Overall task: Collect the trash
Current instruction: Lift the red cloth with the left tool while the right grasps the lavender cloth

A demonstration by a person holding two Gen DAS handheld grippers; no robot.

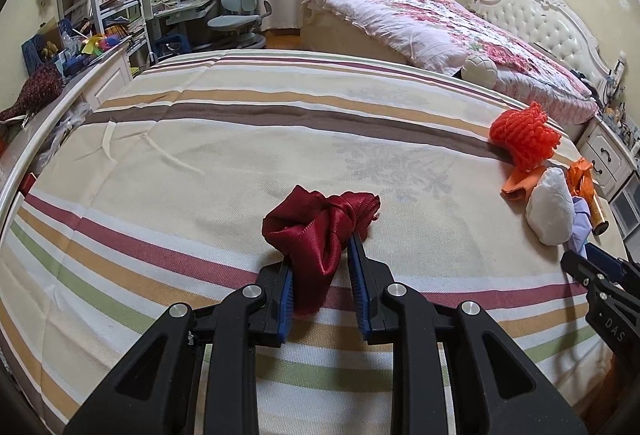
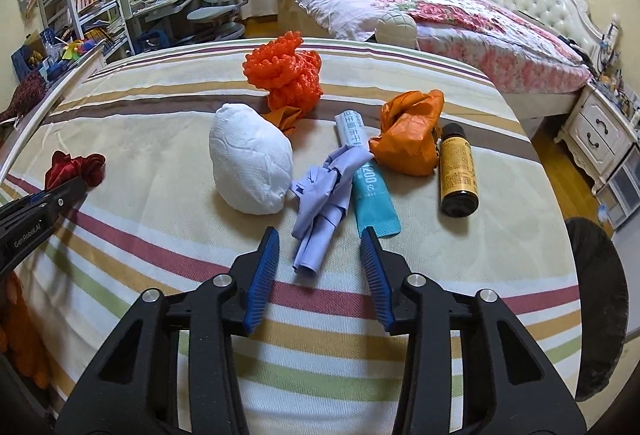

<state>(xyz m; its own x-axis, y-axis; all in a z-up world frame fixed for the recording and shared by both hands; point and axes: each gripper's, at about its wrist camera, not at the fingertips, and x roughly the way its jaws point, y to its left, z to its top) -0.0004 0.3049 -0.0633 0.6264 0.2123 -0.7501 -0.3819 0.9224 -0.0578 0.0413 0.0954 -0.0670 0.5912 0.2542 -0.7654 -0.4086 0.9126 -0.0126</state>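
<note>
My left gripper (image 1: 320,251) is shut on a knotted dark red cloth (image 1: 316,223) on the striped bedspread (image 1: 224,155). In the right wrist view my right gripper (image 2: 320,235) stands open, its blue pads either side of the near end of a crumpled lilac paper (image 2: 324,191) without touching it. Around the paper lie a white paper wad (image 2: 250,163), a teal tube (image 2: 370,191), a brown bottle (image 2: 458,171), a crumpled orange bag (image 2: 408,139) and an orange foam net (image 2: 286,75). The left gripper's tip (image 2: 76,187) shows with the red cloth (image 2: 76,167) at the left edge.
A dark round bin (image 2: 596,307) stands off the bed's right edge. A white rail (image 1: 48,123) runs along the left side. Beyond are a second bed with a floral quilt (image 1: 440,27), a white nightstand (image 2: 600,131), a desk chair (image 1: 236,11) and shelves.
</note>
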